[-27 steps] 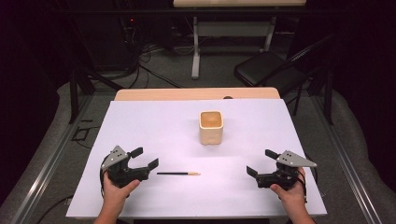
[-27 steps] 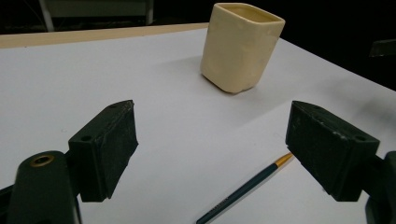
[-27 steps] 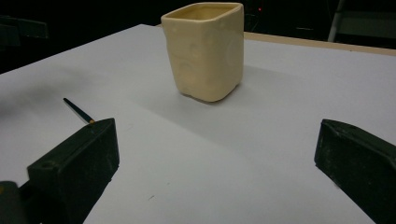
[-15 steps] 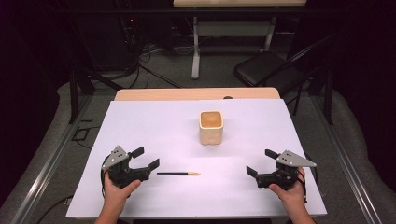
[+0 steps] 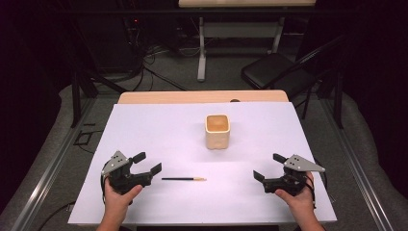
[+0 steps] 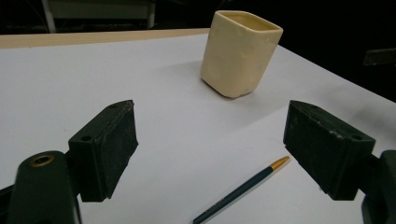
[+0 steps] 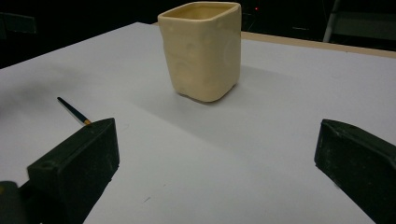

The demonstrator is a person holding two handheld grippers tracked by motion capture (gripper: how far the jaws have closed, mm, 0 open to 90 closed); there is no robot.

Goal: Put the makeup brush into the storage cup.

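A cream square cup (image 5: 217, 131) (image 6: 240, 52) (image 7: 203, 49) stands upright near the middle of the white table (image 5: 159, 130). A dark pen with a gold tip (image 5: 183, 179) (image 6: 243, 189) (image 7: 74, 111) lies flat in front of it, pointing left to right. My left gripper (image 5: 147, 162) (image 6: 210, 149) rests at the front left, open, with the pen's dark end just right of its jaws. At the front right my right gripper (image 5: 269, 166) (image 7: 215, 168) is open and holds nothing, its jaws pointing toward the cup.
Beyond the white sheet runs a bare wooden table edge (image 5: 202, 96). A black chair (image 5: 276, 74) and a table leg (image 5: 202, 53) stand on the floor behind. Metal rails (image 5: 48, 168) run along both sides of the table.
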